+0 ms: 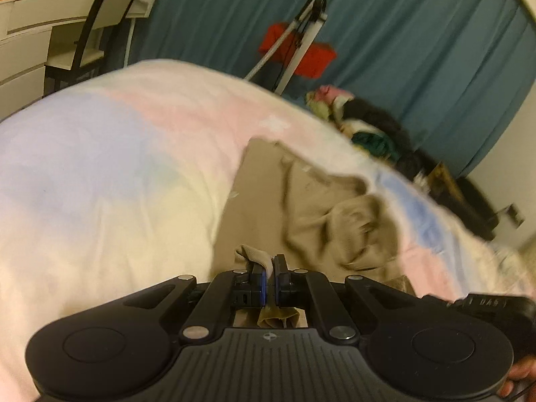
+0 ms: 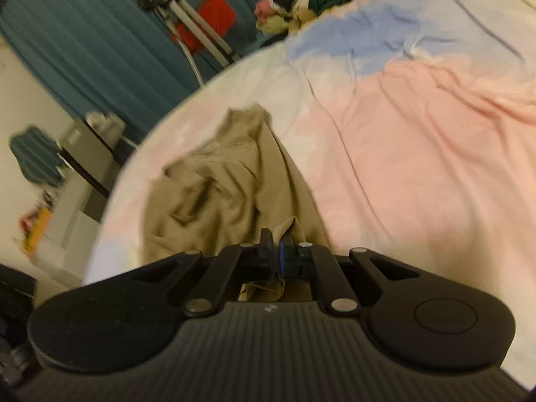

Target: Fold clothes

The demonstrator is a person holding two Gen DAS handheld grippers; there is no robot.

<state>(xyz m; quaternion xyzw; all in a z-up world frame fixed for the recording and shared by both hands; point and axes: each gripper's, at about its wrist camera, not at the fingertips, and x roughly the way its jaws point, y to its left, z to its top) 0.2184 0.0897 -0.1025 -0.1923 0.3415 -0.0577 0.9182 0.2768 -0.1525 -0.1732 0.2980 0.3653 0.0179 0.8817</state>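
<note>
Two grippers' jaws on crumpled khaki garment (image 1: 301,207).

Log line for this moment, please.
left tongs: shut on khaki garment | right tongs: shut on it | bedspread

Left claw (image 1: 270,268) has its jaws nearly together, pinching a fold of khaki cloth (image 1: 254,254); right claw (image 2: 275,248) likewise — jaws closed on the same cloth; both held low, pointing forward.
</note>
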